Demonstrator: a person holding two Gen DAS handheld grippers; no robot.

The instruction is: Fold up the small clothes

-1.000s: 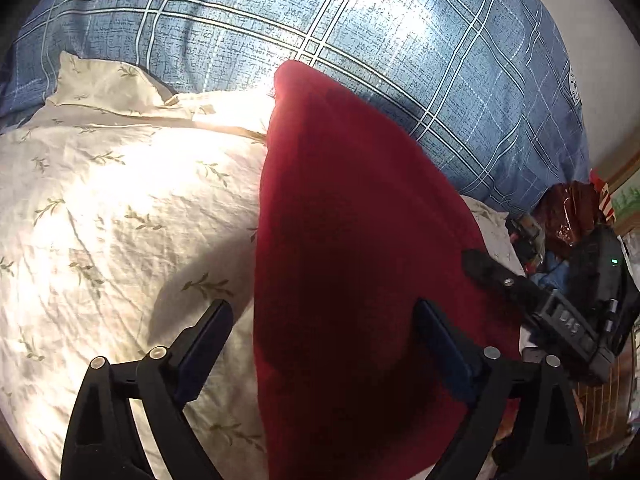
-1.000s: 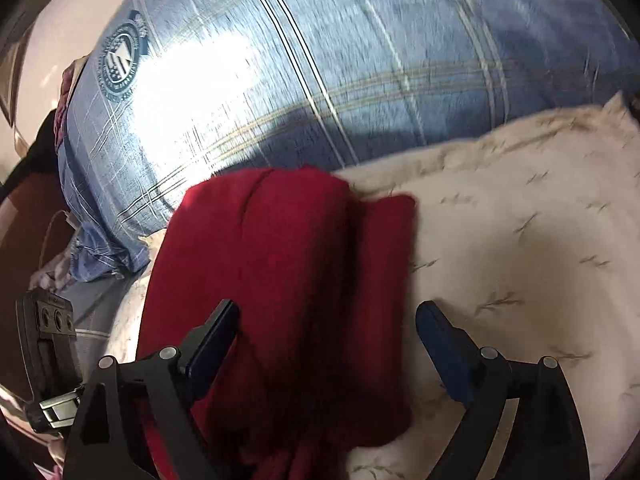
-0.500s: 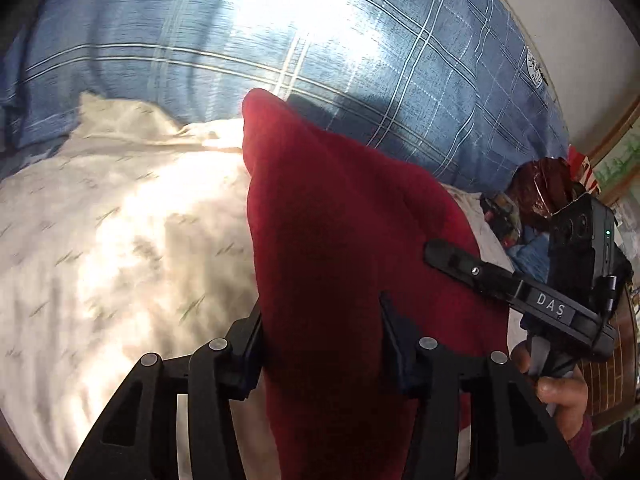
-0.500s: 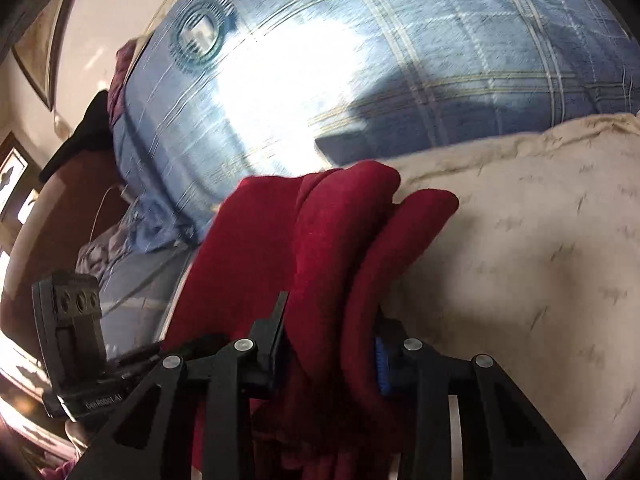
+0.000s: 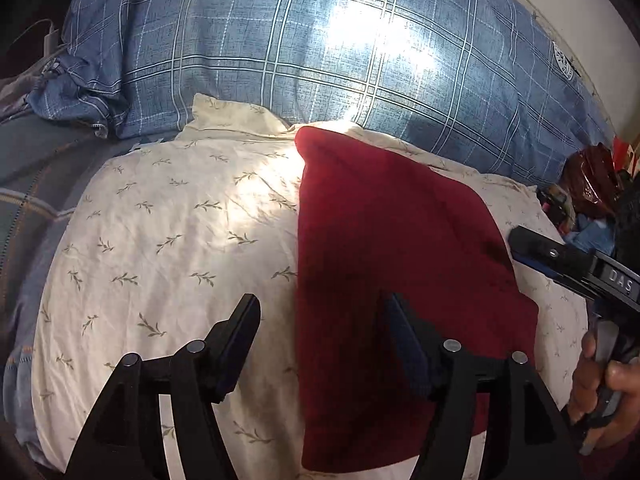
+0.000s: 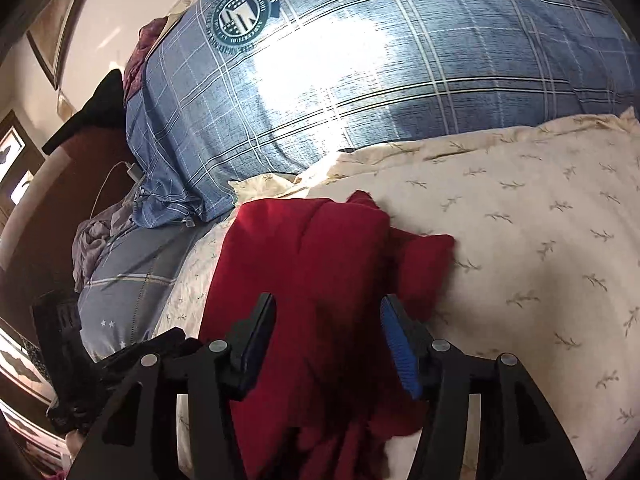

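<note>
Showing crest [image 6: 240, 14] beside red garment [image 6: 320, 264]

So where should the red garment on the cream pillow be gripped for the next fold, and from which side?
Probably at the red garment's far narrow corner near the blue plaid pillow. That end tapers to a tip on the cream pillow, so one tool can pinch it. Come over the top from the near side. In the right wrist view the layers look bunched, so a low pinch should catch them all.
</note>
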